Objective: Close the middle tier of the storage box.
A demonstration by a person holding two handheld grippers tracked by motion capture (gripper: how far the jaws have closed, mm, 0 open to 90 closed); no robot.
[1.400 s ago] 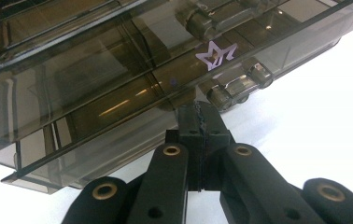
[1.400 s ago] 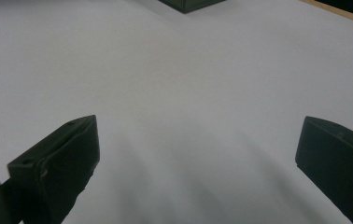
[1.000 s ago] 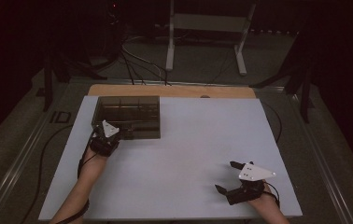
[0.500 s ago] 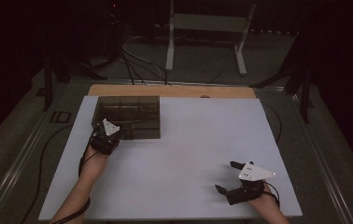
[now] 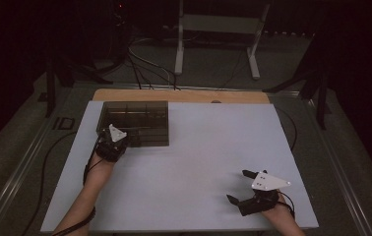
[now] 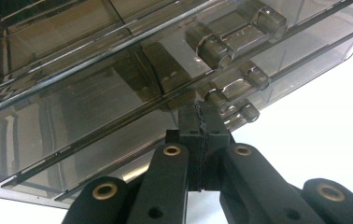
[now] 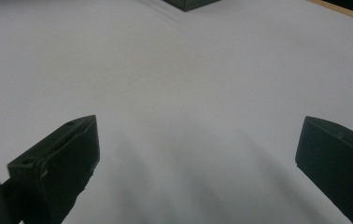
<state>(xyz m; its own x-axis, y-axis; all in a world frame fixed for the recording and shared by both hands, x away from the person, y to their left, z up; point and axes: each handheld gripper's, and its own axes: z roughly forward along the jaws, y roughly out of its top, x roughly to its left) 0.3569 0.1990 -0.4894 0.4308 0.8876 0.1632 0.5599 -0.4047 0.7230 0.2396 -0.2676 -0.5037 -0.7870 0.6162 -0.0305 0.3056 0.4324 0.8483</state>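
On the counter (image 5: 189, 162), just ahead of the left gripper (image 5: 116, 138), sits the smoked plastic organizer box (image 5: 137, 123), lid down. Left jaws are pressed together at its front latch (image 6: 230, 100); opening appears begun, not done. Right gripper (image 5: 240, 187) rests well apart, jaws wide, empty.

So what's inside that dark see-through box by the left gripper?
The box shows divider walls forming compartments; nothing lying in them is discernible. Dim light and the tinted lid hide detail. The shut left gripper meets its near edge.
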